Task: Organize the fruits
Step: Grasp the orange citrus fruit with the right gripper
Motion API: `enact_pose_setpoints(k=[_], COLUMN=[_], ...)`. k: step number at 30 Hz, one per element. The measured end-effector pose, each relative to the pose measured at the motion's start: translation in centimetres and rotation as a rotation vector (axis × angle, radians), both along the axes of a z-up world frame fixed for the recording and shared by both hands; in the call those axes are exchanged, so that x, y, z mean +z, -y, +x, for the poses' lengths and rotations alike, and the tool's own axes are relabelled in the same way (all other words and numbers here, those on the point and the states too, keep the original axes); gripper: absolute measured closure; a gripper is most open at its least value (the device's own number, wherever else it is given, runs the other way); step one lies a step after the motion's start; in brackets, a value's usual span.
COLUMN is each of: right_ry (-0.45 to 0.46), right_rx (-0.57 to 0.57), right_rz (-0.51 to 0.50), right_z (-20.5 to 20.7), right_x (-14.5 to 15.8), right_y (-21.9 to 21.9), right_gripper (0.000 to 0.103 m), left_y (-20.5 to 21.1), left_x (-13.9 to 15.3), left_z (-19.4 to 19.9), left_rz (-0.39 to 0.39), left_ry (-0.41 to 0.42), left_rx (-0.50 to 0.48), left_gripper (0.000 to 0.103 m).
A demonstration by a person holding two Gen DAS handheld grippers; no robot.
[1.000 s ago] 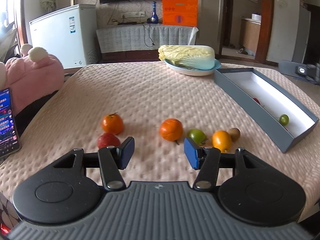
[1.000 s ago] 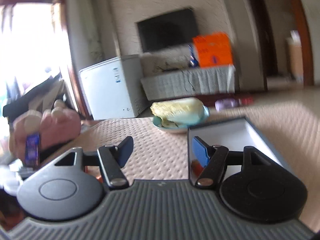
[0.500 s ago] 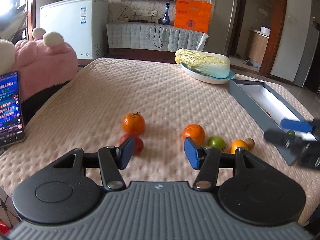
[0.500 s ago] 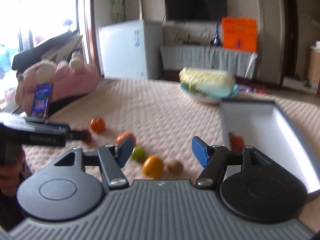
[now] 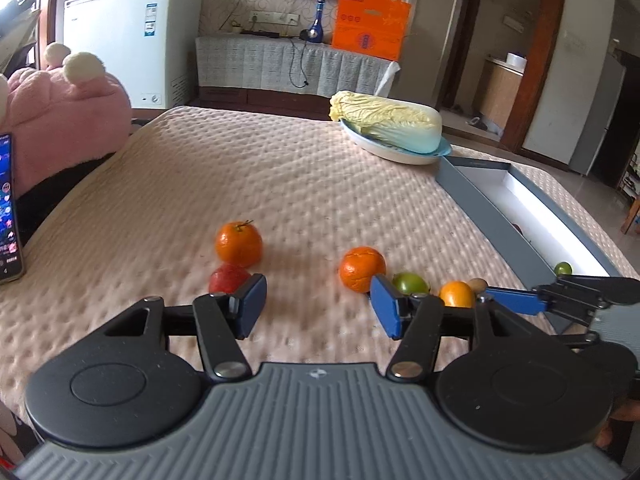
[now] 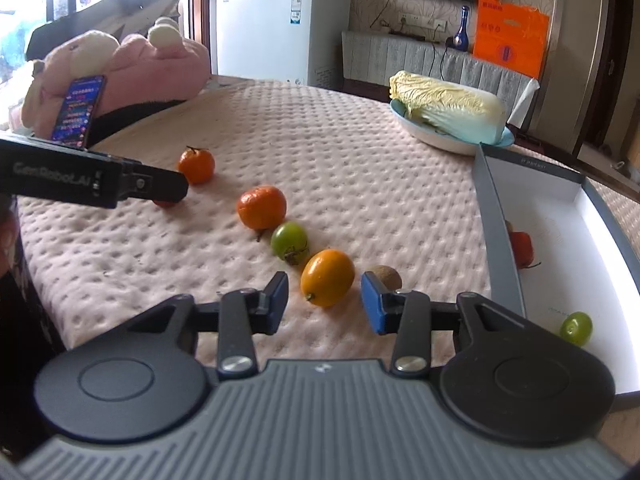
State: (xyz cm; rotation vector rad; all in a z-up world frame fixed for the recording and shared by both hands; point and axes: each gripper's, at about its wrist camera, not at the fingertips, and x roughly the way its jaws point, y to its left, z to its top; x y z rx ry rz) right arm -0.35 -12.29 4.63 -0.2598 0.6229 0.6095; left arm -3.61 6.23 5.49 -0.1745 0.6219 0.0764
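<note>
Fruits lie in a row on the pink quilted table: an orange [image 5: 239, 243], a red fruit [image 5: 228, 279], a second orange [image 5: 362, 268], a green fruit [image 5: 409, 282], a yellow-orange fruit [image 6: 328, 277] and a brown kiwi [image 6: 386, 276]. My left gripper [image 5: 318, 308] is open and empty, just short of the red fruit and the second orange. My right gripper [image 6: 324, 304] is open with the yellow-orange fruit just ahead between its fingers, not touching. The grey box [image 6: 496, 216] at the right holds a red fruit [image 6: 522, 249] and a small green fruit [image 6: 576, 328].
A cabbage [image 5: 386, 126] on a blue plate [image 5: 400, 152] stands at the far side by the box's end. A pink plush toy [image 5: 60, 120] and a phone [image 5: 8, 208] are at the left edge. A white freezer [image 5: 132, 64] stands behind.
My right gripper has swung down and left from over the box to the yellow-orange fruit. My left gripper has shifted left, and the right gripper has come into its view.
</note>
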Motion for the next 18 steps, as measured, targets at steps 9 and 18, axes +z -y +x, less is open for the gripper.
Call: enact_pose_setpoints(k=[9, 18], right_ry=[-0.018, -0.029], right_rx=[-0.037, -0.005], right_rz=[-0.033, -0.016], right_z=[1.3, 1.2], right_x=[-0.9, -0.2], right_y=[-1.3, -1.2], right_gripper=[0.061, 0.067], left_y=[0.2, 0.4], left_x=[-0.3, -0.6], left_z=[0.2, 0.3], left_rz=[0.010, 0.033], left_ry=[-0.006, -0.007], left_rx=[-0.013, -0.018], left_gripper=[0.037, 0.037])
